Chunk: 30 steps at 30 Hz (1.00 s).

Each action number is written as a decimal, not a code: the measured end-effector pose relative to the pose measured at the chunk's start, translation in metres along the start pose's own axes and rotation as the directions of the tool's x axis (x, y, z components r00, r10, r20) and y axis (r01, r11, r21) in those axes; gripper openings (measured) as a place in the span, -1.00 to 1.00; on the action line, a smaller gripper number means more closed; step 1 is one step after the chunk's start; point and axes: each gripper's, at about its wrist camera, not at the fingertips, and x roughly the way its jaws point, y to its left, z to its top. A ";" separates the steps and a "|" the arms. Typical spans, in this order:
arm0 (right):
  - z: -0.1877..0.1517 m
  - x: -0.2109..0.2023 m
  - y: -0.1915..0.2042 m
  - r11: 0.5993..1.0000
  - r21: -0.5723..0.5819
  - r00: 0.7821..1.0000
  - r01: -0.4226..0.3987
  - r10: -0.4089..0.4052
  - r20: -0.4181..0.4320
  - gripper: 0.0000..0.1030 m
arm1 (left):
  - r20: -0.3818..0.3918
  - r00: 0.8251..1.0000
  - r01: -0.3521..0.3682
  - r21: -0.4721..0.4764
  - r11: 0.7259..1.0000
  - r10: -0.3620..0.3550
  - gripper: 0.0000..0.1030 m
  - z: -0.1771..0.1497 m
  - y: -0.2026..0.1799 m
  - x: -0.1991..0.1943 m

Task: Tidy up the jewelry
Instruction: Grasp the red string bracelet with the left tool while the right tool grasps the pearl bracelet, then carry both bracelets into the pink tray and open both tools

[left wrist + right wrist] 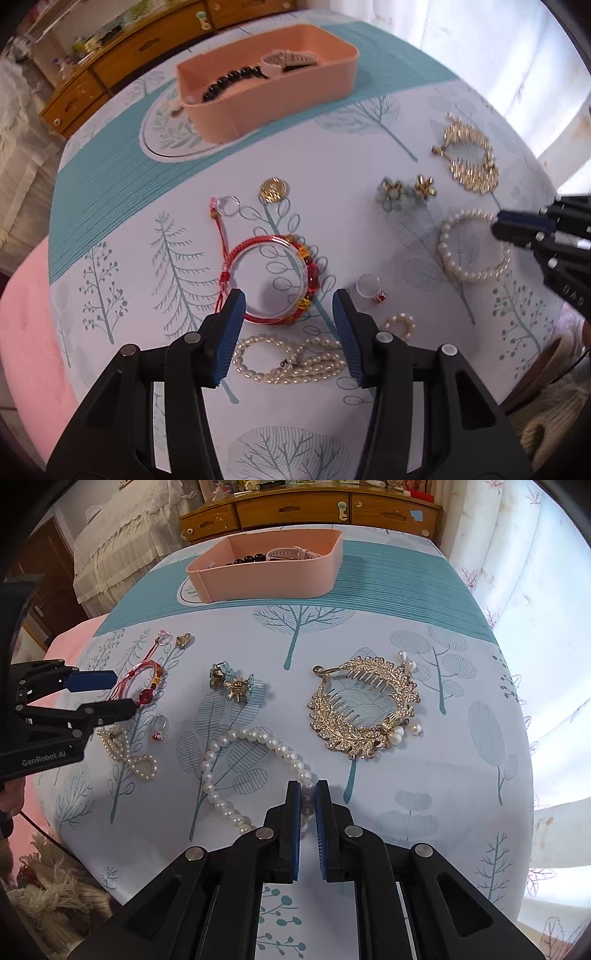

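The tabletop [406, 602] is covered with a pale cloth printed with trees and a teal band across the far part. On this band, near the far edge, stands a pink box [269, 579]; inside it lie a string of dark beads [229, 81] and a watch [291, 552]. The left gripper [288, 299] points down over the near left part of the tabletop, and its jaws stand apart, one on each side of the near part of a red cord bracelet [273, 277] with red and gold beads; the pads do not press on it. Just in front of these jaws, toward the near edge, lies a pearl necklace [288, 362] in loose loops, and beside it a small pearl ring [399, 325] and a ring with a red stone [371, 288]. Farther from the near edge are a gold coin pendant [273, 190] and a clear ring [229, 205]. The right gripper [306, 786] points down over the near middle, and its jaws are closed on the strand of a round pearl bracelet [236, 760], which lies flat on the cloth. Toward the right edge rests a gold leaf hair comb [365, 705] with pearls, and between it and the red bracelet lie two small flower clips [231, 685], touching each other.
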 end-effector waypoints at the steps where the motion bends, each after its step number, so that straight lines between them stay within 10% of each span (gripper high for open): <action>1: 0.000 0.000 0.000 1.000 0.001 1.000 -0.002 0.002 0.000 -0.85 | -0.010 1.000 -0.010 0.013 1.000 0.010 -0.11 0.000 -0.002 0.003; 9: 0.000 0.000 -0.001 1.000 0.005 1.000 -0.010 0.010 0.004 -0.85 | -0.040 0.999 0.031 0.047 0.998 -0.030 -0.84 0.004 -0.007 0.010; 30: 0.047 -0.097 0.014 0.988 -0.057 0.956 -0.143 0.153 0.251 -0.86 | 0.202 0.979 0.029 -0.116 0.993 -0.005 -0.85 0.043 0.026 -0.100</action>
